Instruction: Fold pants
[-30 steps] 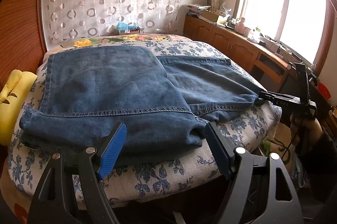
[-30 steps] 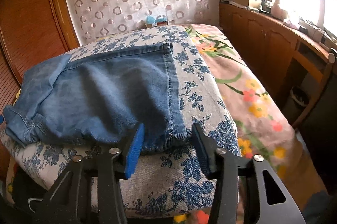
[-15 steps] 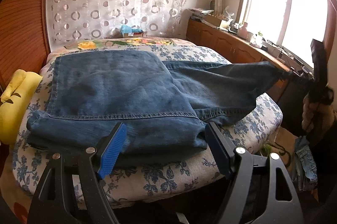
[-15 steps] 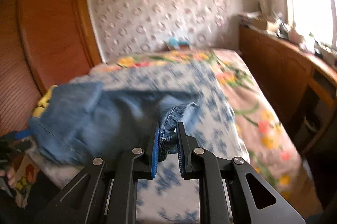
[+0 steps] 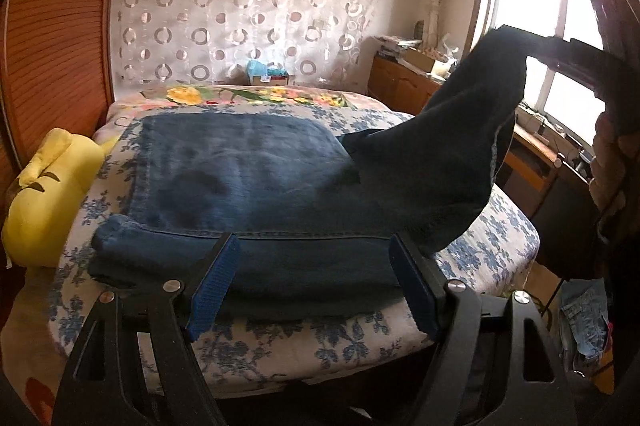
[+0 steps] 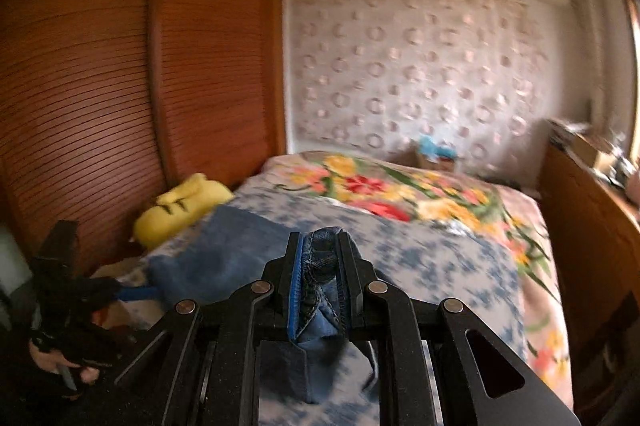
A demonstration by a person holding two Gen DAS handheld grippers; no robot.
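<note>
Since a second ago you are lifting the blue denim pants (image 5: 248, 185) leg toward the frame's upper right; your right gripper (image 6: 318, 280) is pinching its hem; your left gripper (image 5: 312, 286) is hovering wide open at lower centre over the floral-quilted bed (image 5: 500, 226).

Dark blue denim on blue-flowered white

The jeans (image 5: 256, 181) are indigo; the bedspread (image 5: 500, 226) white with blue blossoms; a yellow plush toy (image 5: 44, 193); the curtain (image 5: 240, 21) pale with ring circles.
</note>
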